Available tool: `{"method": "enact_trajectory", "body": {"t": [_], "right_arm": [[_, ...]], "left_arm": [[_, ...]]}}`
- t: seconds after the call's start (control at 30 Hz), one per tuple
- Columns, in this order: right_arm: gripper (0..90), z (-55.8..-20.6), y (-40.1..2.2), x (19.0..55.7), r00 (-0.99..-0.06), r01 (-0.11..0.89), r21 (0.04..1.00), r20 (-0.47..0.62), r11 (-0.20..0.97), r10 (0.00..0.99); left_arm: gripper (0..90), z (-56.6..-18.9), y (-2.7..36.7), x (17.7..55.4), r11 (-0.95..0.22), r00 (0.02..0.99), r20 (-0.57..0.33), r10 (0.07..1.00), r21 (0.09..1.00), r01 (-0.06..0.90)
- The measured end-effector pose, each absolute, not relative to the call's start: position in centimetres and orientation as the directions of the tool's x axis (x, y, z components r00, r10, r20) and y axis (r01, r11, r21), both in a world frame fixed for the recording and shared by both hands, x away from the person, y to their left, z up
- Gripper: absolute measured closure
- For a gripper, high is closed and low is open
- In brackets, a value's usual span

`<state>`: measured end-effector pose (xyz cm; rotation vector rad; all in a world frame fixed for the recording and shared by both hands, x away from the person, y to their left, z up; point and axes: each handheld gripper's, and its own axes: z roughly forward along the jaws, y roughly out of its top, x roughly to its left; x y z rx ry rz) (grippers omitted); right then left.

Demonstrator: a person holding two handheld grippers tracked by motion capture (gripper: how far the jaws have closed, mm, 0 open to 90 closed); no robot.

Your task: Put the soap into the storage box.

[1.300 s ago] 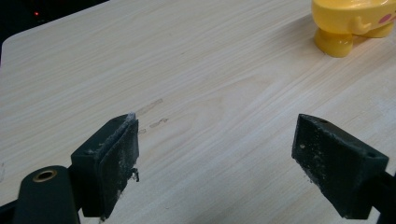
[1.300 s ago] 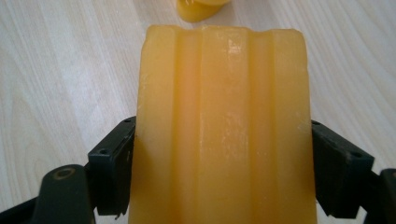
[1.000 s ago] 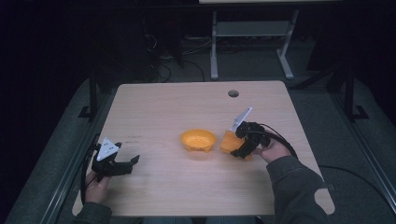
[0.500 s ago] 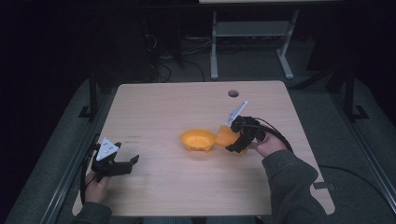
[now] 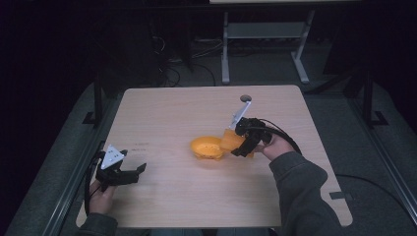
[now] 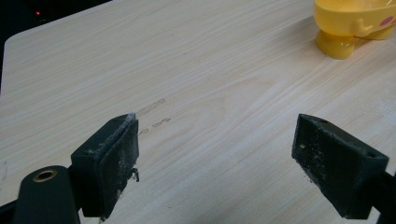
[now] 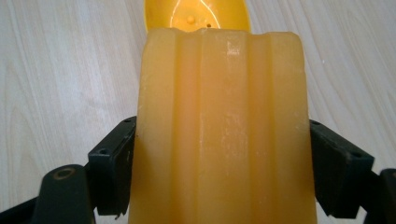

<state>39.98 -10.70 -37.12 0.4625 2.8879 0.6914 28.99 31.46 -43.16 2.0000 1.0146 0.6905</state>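
A yellow bowl point(image 5: 206, 147) sits near the middle of the wooden table point(image 5: 167, 113); its footed base shows in the left gripper view point(image 6: 350, 25) and its inside past the block in the right gripper view point(image 7: 196, 14). My right gripper point(image 5: 235, 145) is shut on a ribbed orange block point(image 5: 229, 139), held at the bowl's right rim. The block point(image 7: 219, 130) stands wide between both jaws. My left gripper point(image 5: 137, 173) rests open near the table's front left, with nothing between its fingers point(image 6: 109, 163).
A round cable hole point(image 5: 245, 99) lies in the table's far right part. Faint scuff marks point(image 6: 152, 114) mark the wood ahead of the left gripper. A metal stand point(image 5: 265, 44) and cables sit on the dark floor beyond the table.
My right gripper has carried the orange block leftward, from clear of the bowl to its right rim. The left gripper has stayed put.
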Motion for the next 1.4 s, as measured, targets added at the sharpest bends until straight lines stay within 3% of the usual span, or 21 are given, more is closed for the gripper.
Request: {"method": "enact_trajectory", "body": {"t": [1.4], "right_arm": [[20.3, -35.6, -5.0, 42.4, -0.973, 0.165, 0.472, -0.064, 0.866, 0.220]], "left_arm": [[14.1, -43.1, 31.5, 29.0, -0.370, 0.531, 0.110, 0.840, 0.831, 0.415]]}}
